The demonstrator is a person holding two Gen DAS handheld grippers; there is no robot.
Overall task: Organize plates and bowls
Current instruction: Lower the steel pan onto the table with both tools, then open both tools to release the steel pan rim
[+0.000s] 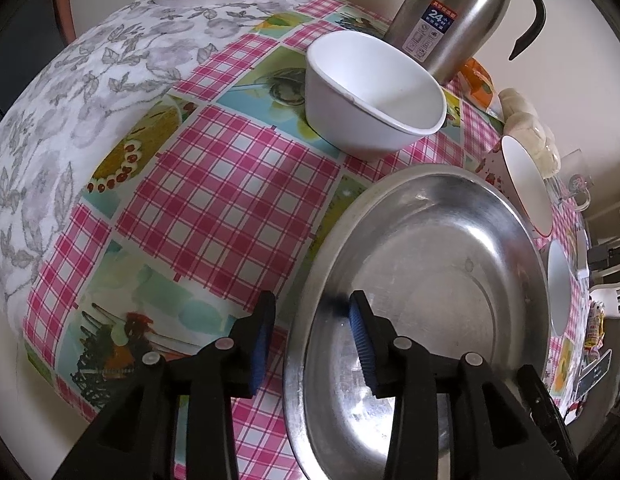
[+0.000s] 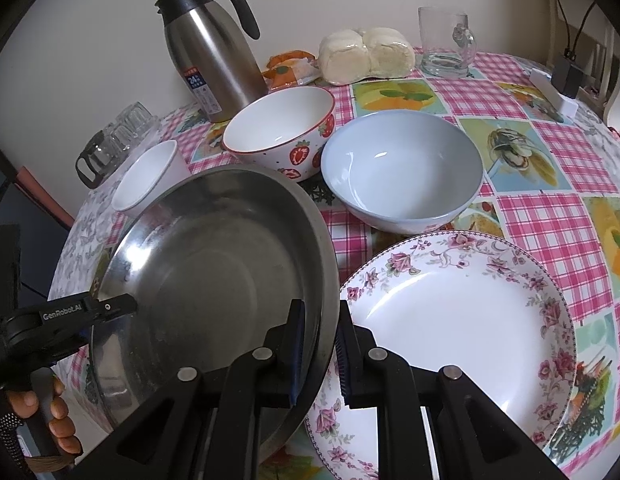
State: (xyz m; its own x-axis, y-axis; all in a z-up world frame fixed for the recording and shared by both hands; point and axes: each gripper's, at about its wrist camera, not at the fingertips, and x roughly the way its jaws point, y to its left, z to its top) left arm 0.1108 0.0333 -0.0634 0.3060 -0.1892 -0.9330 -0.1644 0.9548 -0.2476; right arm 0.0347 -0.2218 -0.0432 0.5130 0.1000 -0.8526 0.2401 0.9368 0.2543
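Observation:
A round steel plate (image 1: pixel 429 280) (image 2: pixel 214 272) sits tilted, its right edge over a floral-rimmed white plate (image 2: pixel 449 328). My right gripper (image 2: pixel 321 354) is shut on the steel plate's right rim, with a blue pad on each side of it. My left gripper (image 1: pixel 311 334) straddles the opposite rim. Its jaws stand apart, and a gap shows between the outer pad and the metal. The right wrist view also shows this left gripper (image 2: pixel 110 307) at the plate's left edge. Behind stand a pale blue bowl (image 2: pixel 401 172), a strawberry-patterned bowl (image 2: pixel 278 132) (image 1: pixel 521 184) and a small white bowl (image 1: pixel 373 96) (image 2: pixel 150 180).
A steel thermos jug (image 1: pixel 449 16) (image 2: pixel 214 60) stands at the wall behind the bowls. Wrapped buns (image 2: pixel 365 56) and a glass mug (image 2: pixel 445 40) sit at the back right, and glassware (image 2: pixel 110 144) at the back left. A person's hand (image 2: pixel 50 412) holds the left gripper's handle.

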